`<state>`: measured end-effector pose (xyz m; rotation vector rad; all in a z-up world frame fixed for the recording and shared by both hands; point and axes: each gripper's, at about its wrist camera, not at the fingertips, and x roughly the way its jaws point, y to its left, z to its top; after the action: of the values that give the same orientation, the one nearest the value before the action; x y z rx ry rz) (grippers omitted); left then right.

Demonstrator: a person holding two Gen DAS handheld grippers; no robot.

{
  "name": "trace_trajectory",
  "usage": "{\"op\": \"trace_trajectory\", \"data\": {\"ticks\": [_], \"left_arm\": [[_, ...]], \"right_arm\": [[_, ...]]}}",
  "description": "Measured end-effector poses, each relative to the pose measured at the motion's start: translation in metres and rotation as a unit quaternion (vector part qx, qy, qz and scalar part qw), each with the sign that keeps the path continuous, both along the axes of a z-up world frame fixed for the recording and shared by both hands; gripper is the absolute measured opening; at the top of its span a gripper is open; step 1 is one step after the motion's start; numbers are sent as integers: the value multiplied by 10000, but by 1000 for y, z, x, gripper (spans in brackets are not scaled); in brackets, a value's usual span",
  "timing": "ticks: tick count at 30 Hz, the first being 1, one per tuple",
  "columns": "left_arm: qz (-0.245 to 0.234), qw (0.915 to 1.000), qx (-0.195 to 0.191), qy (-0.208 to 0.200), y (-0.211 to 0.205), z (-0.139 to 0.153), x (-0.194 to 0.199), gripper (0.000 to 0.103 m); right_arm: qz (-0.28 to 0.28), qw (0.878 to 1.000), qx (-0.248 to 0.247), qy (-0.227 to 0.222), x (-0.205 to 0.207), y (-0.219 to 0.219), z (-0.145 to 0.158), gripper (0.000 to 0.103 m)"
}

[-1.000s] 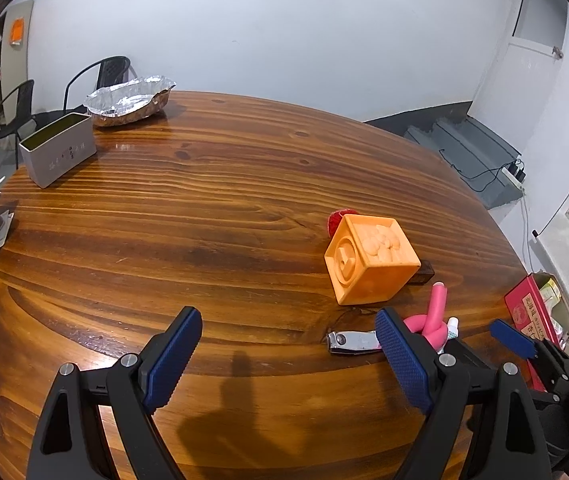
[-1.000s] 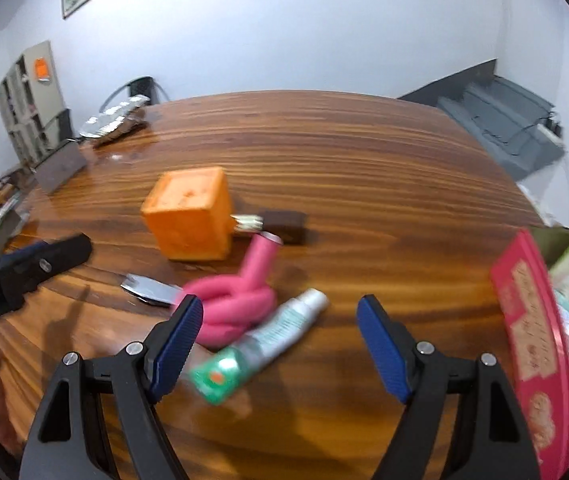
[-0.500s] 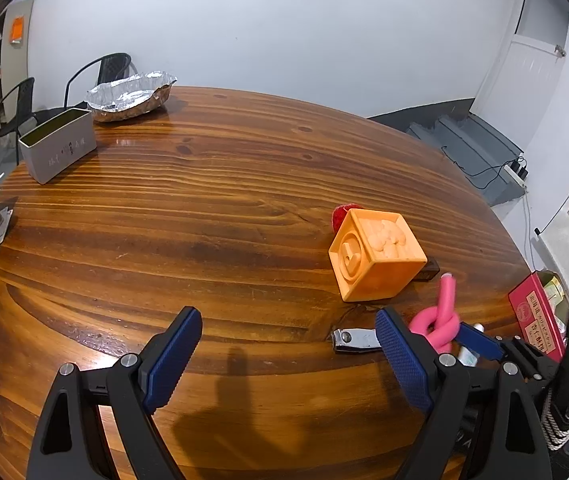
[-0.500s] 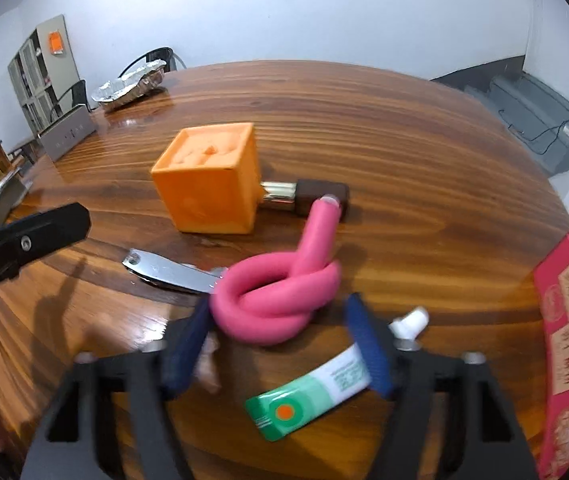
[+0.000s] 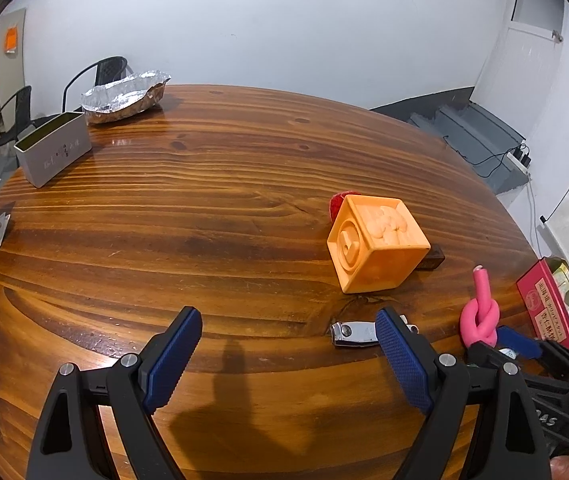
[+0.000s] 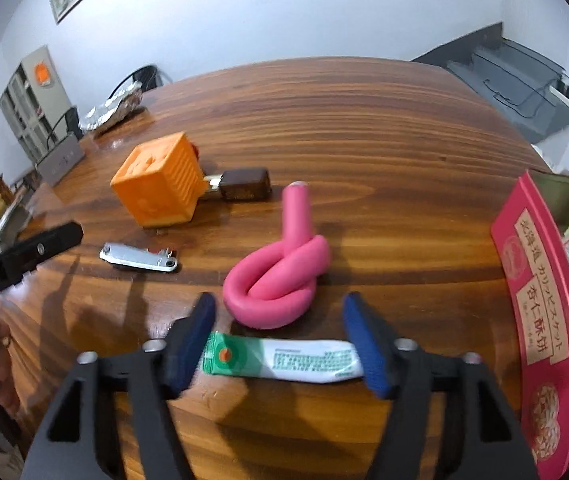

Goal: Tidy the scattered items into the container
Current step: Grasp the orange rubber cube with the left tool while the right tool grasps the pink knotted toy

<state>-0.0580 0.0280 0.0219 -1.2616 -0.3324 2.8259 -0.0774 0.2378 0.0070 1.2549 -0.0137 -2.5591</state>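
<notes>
**Right wrist view: jaws spread over a tube beside the pink knot**

The round wooden table (image 6: 364, 128) fills most of both views, its grain running in dark bands. At its right edge stands a red biscuit box (image 6: 540, 308) with snack packets behind it. Far across the table sit a grey rectangular container (image 5: 54, 152), open at the top, and a foil-lined basket (image 5: 124, 98) just beyond it.

Nearer, an orange toy cube (image 6: 160, 182) rests tilted on the wood, with a brown-capped lighter (image 6: 240, 186) touching its right side and something red (image 5: 338, 200) peeking out behind it in the left wrist view. In front of the cube lies a metal nail clipper (image 6: 138, 258).

The pink foam rod tied in a knot (image 6: 280, 280) lies just ahead of the right gripper (image 6: 280, 336), one end pointing away. That gripper's jaws stand apart, straddling a green-and-white tube (image 6: 284, 362) that lies crosswise between them; the blue pads look close to its ends, though I cannot tell if they touch.

The left gripper (image 5: 288, 344) hovers wide open over bare wood, holding nothing, the nail clipper just beside its right finger.
</notes>
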Motion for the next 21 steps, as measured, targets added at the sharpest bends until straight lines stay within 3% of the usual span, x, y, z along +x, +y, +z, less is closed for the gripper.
{"op": "trace_trajectory", "data": {"ticks": [12, 21], "left_arm": [[-551, 9979, -338, 88, 62, 11, -32, 90], [-359, 9983, -461, 26, 79, 0, -67, 90]], "right_arm": [[-50, 9997, 216, 122, -7, -10, -4, 75], [-61, 9991, 296, 285, -3, -11, 0, 75]]}}
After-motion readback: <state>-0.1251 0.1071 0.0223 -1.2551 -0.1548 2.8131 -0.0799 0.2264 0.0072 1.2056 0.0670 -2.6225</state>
